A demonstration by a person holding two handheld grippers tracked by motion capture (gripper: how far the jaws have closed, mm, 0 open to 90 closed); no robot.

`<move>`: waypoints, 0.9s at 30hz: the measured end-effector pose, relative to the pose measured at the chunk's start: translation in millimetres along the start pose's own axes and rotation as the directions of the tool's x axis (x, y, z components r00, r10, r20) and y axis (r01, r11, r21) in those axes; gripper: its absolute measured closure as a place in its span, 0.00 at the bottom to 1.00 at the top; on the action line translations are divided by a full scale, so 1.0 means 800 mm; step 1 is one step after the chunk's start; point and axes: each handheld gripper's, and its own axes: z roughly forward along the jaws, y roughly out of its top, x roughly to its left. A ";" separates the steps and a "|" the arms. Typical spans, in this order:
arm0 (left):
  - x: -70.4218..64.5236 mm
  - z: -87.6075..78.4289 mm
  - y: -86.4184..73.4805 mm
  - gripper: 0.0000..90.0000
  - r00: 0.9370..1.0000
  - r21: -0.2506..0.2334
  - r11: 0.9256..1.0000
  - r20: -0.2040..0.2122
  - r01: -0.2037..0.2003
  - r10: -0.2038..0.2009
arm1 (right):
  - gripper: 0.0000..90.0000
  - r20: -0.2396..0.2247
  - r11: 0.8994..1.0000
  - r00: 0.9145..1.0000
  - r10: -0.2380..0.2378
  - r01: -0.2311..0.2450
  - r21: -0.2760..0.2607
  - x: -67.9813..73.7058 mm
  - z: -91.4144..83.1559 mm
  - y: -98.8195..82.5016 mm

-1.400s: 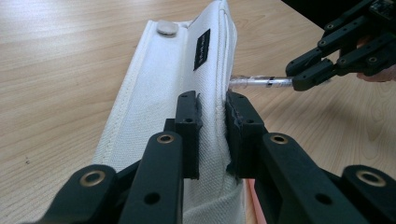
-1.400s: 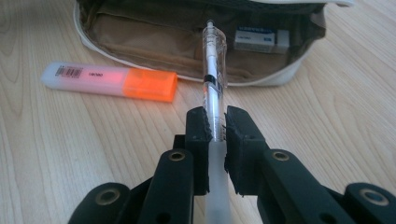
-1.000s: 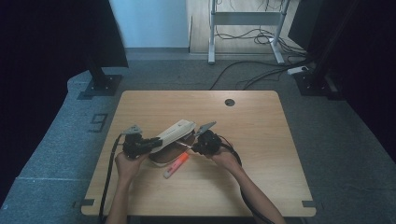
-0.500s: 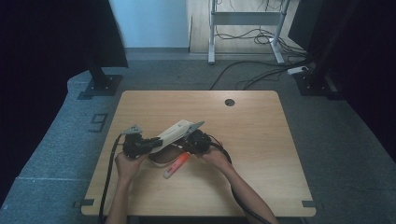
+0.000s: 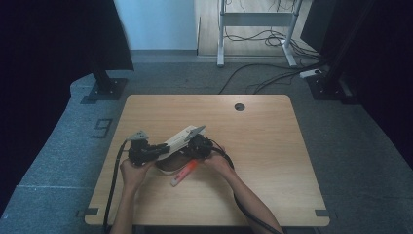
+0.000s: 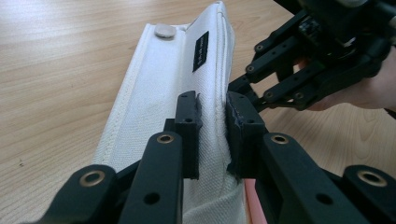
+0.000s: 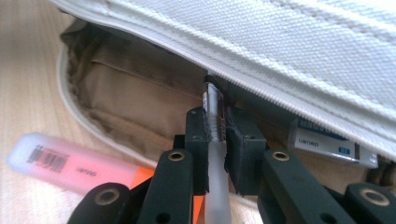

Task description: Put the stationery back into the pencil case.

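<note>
A white fabric pencil case [image 5: 181, 138] lies at the table's front left, its mouth held open. My left gripper [image 5: 160, 149] is shut on the case's upper edge [image 6: 212, 84], with the cloth pinched between both pads [image 6: 189, 121]. My right gripper [image 5: 195, 146] is shut on a clear pen [image 7: 215, 140], whose tip points into the tan lining [image 7: 130, 93] under the white flap [image 7: 289, 42]. A white eraser [image 7: 322, 140] with a blue label lies inside the case. Beside the case on the wood lies a pink highlighter [image 5: 184, 173] with an orange end [image 7: 60, 161].
The wooden table [image 5: 272, 146] has a round cable hole [image 5: 239, 107] at the back. Cables trail from both grippers over the front edge. Dark stands and a desk frame stand on the grey floor beyond.
My right gripper has moved left with the pen, from beside the case to its open mouth. The left gripper and the case have stayed put.
</note>
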 end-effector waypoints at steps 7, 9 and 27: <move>0.000 0.001 0.000 0.85 1.000 0.004 1.000 0.004 0.002 -0.002 | 0.85 0.022 1.000 1.000 -0.005 0.005 0.007 -0.007 0.007 0.000; 0.000 0.002 -0.001 0.85 1.000 0.007 1.000 0.006 0.001 -0.001 | 0.85 0.024 1.000 1.000 -0.004 0.004 0.009 -0.009 0.008 -0.001; 0.001 0.003 -0.001 0.84 1.000 0.010 1.000 0.013 0.003 -0.003 | 0.63 0.071 1.000 0.997 -0.001 -0.001 0.028 -0.024 0.002 -0.003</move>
